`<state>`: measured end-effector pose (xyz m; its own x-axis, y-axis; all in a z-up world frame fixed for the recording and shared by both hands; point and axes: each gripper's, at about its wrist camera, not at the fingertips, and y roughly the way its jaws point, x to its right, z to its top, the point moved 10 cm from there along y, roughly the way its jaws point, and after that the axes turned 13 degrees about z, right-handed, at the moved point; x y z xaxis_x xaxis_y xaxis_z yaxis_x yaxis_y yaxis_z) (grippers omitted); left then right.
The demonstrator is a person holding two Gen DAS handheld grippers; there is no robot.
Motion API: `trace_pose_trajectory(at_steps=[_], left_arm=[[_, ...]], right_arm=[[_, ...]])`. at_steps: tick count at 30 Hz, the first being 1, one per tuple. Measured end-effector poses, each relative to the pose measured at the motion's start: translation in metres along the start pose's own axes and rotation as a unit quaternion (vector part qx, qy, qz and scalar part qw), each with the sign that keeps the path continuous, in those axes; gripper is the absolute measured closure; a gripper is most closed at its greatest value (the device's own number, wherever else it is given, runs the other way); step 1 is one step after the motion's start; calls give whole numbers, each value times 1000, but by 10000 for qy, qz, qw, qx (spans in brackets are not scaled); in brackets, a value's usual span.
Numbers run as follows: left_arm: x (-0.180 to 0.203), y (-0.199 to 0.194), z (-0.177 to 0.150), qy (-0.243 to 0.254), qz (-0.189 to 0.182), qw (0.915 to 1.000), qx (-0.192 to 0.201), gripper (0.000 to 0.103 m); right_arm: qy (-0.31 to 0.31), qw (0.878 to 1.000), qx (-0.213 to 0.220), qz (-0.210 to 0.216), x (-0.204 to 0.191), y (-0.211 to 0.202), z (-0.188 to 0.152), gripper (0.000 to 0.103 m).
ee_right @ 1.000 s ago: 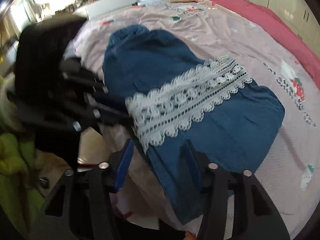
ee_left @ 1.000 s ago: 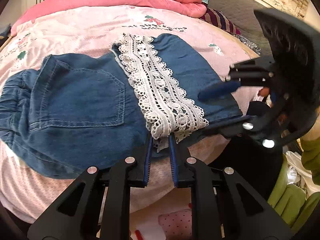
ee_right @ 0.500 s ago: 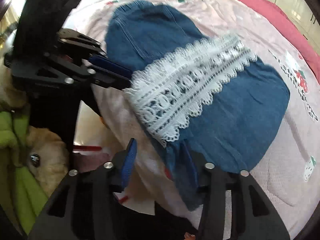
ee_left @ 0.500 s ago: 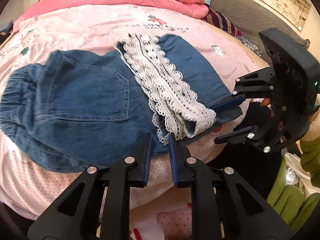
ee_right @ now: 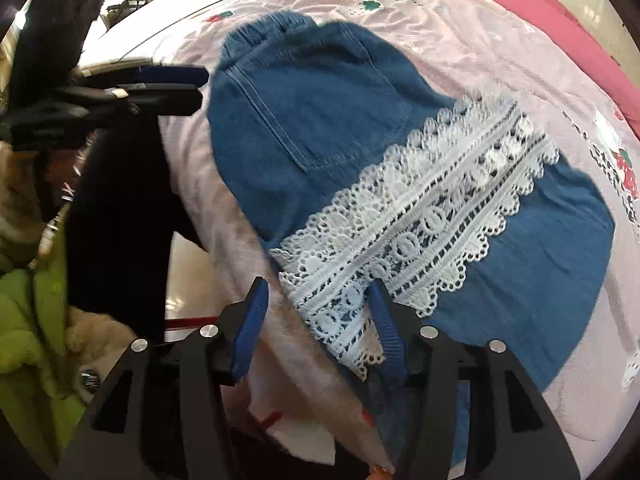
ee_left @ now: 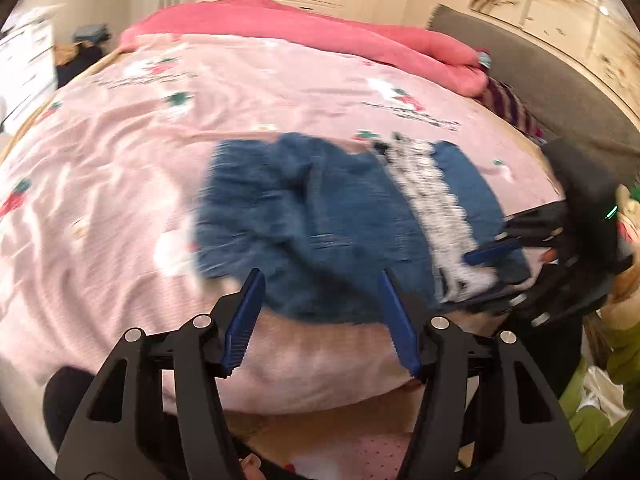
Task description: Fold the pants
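Blue denim pants [ee_right: 312,120] with a white lace hem band [ee_right: 420,232] lie folded on a pink bed sheet [ee_right: 480,48]. They also show, blurred, in the left wrist view [ee_left: 328,224]. My left gripper [ee_left: 320,320] is open and empty, over the near edge of the bed just short of the denim. It shows in the right wrist view [ee_right: 168,84] at the upper left. My right gripper [ee_right: 316,328] is open at the near corner of the lace band, which lies between the jaws. It shows at the right of the left wrist view [ee_left: 492,268].
A rolled pink quilt [ee_left: 300,28] lies along the far side of the bed. A grey headboard [ee_left: 540,80] stands at the back right. Green and beige clothing [ee_right: 28,312] sits beside the bed, over the floor [ee_right: 188,280].
My left gripper has let go of the lace corner, opened wide and swung left and back. My right gripper has opened a little at the lace corner. The pants lie flatter.
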<state>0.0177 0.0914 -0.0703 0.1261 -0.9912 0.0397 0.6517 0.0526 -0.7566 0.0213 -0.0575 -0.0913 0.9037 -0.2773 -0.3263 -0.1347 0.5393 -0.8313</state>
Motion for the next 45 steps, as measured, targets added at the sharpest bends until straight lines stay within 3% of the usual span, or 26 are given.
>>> trace_pose_trajectory(at_steps=[3, 4, 7, 11, 19, 23, 28, 34, 37, 40, 44, 45], left_arm=[[-21, 2, -8, -227, 119, 9996, -72, 46], [-25, 3, -9, -292, 117, 9995, -91, 46], [-33, 4, -13, -437, 148, 9988, -134, 37], [-41, 7, -15, -619, 171, 9977, -200, 28], [-28, 22, -12, -816, -94, 9958, -396, 14], [-18, 30, -12, -933, -335, 9934, -575, 13], [-4, 34, -9, -1106, -748, 9888, -674, 13], [-1, 40, 1, -1059, -731, 9897, -631, 16], [-1, 43, 2, -1112, -748, 9888, -659, 17], [-2, 48, 2, -1137, -746, 9884, -677, 22], [-3, 51, 3, -1157, -732, 9883, -668, 32], [-4, 52, 4, -1172, -729, 9882, -669, 34]], right_arm=[[-107, 9989, 465, 6, -3, -26, 36, 48], [-100, 9983, 566, -49, -1, -31, 48, 43], [-60, 9974, 712, -132, 4, -33, 77, 38], [87, 9958, 900, -167, 15, -29, 106, 23], [291, 9964, 783, -116, 49, -2, 149, 13], [202, 9981, 587, -46, 54, 15, 163, 12], [96, 9989, 420, 164, 50, 31, 177, 12], [-130, 9972, 222, 706, 33, 51, 191, 12], [-213, 9935, -86, 1112, 22, 67, 192, 12], [-108, 9918, -485, 1179, 25, 89, 187, 13], [36, 9905, -546, 1260, 23, 98, 184, 44], [-7, 9907, -486, 1273, 21, 96, 184, 47]])
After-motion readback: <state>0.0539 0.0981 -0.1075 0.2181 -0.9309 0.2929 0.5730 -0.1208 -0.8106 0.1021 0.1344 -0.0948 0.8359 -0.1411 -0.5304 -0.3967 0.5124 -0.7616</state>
